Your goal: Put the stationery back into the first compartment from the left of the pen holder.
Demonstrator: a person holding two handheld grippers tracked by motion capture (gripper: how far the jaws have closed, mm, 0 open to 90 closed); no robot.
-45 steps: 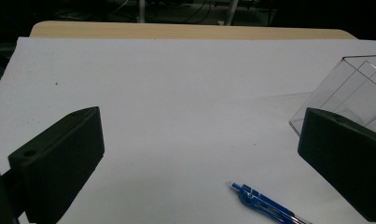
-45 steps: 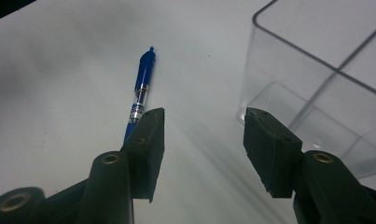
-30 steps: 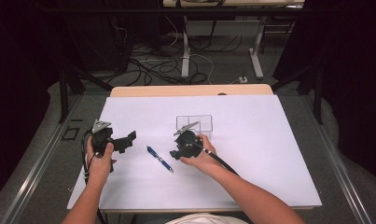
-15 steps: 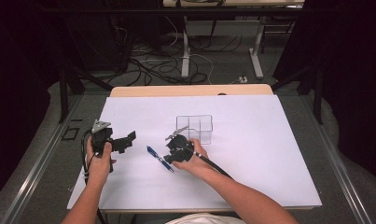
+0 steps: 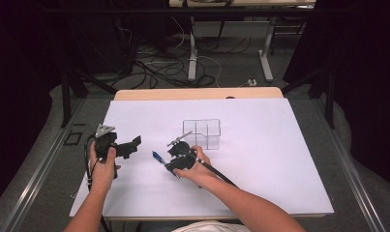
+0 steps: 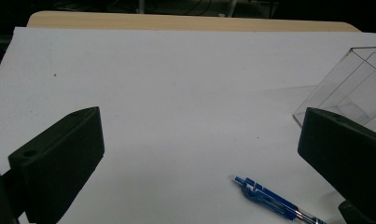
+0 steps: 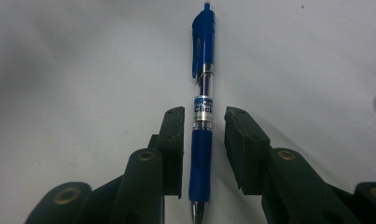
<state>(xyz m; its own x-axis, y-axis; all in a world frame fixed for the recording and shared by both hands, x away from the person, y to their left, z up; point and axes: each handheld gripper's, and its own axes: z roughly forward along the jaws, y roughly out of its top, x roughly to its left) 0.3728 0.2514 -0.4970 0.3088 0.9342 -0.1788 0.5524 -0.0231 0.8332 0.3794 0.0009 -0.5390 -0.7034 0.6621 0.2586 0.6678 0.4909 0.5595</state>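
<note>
High view: right tongs [image 5: 169, 162] lowered over blue pen [image 5: 158, 156] on white worktop [image 5: 279, 159], clear box [image 5: 202, 133] just behind; left tongs [image 5: 129, 145] held apart, off to the side | Left gripper view: jaws wide, pen [image 6: 274, 203] lying near box [image 6: 349, 93] | Right gripper view: right tongs [image 7: 204, 140] just closing, pen [image 7: 202, 135] between jaws, narrow gaps either side, not clamped.

Blue pen [image 7: 202, 116], black tongs [image 7: 203, 140], white table [image 5: 260, 164], clear organizer [image 5: 202, 134].

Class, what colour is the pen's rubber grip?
Dark blue rubber grip, clearest in the right gripper view.
</note>
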